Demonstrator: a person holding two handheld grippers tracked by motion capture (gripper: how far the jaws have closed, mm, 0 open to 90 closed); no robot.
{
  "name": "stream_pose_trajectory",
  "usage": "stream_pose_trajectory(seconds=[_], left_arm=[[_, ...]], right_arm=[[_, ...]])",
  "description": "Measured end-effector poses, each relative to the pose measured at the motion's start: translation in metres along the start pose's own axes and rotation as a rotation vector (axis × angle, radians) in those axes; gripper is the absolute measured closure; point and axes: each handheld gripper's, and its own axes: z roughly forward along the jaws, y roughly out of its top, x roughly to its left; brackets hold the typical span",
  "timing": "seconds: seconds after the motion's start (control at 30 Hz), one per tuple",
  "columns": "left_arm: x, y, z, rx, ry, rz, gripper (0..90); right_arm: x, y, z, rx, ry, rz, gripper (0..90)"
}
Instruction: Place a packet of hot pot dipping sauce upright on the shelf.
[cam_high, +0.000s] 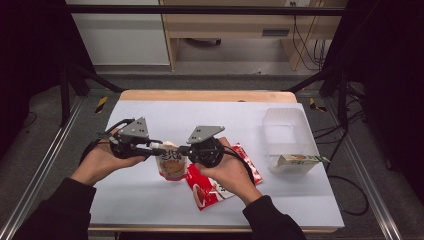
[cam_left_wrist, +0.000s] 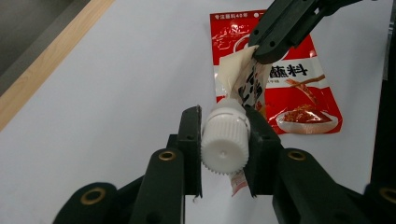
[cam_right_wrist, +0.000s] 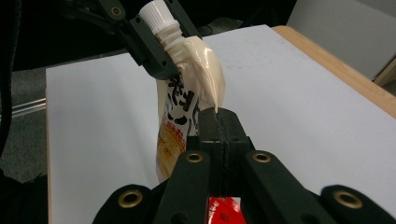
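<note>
white paper-covered table under a fixed overhead camera, two hands reaching in from the near edge, each with a black two-jaw gripper. cream spouted pouch held upright just above the table between them, near the middle, partly over a red seasoning packet lying flat. left gripper clamped on the pouch's white ribbed cap, jaws pressed against both sides. right gripper pinched together on the pouch's upper corner, jaws nearly touching with only film between. clear plastic bin at the far right, a small carton resting in its near end. likely step, as a judgement: unscrewing the cap. best done by keeping the right pinch firm on the film close to the spout, turning only the left wrist about the cap's axis, and avoiding any squeeze on the pouch body that could push sauce out once the seal breaks. left gripper view: cap head-on with its ridges, and the red packet's printed face beyond. right gripper view: threaded spout neck below the cap and the bulging cream side of the pouch. high view: bin, carton and both hands' places on the table.
</note>
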Motion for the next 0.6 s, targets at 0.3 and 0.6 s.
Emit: stream_pose_trajectory(seconds=[0.3, 0.6], left_arm=[[0.006, 0.034, 0.017, 0.001, -0.018, 0.052, 71.9], [0.001, 0.053, 0.031, 0.014, -0.031, 0.103, 72.8]], right_arm=[[-0.022, 0.001, -0.025, 0.032, -0.045, -0.005, 89.3], [-0.035, -0.007, -0.036, 0.086, -0.065, -0.017, 85.6]])
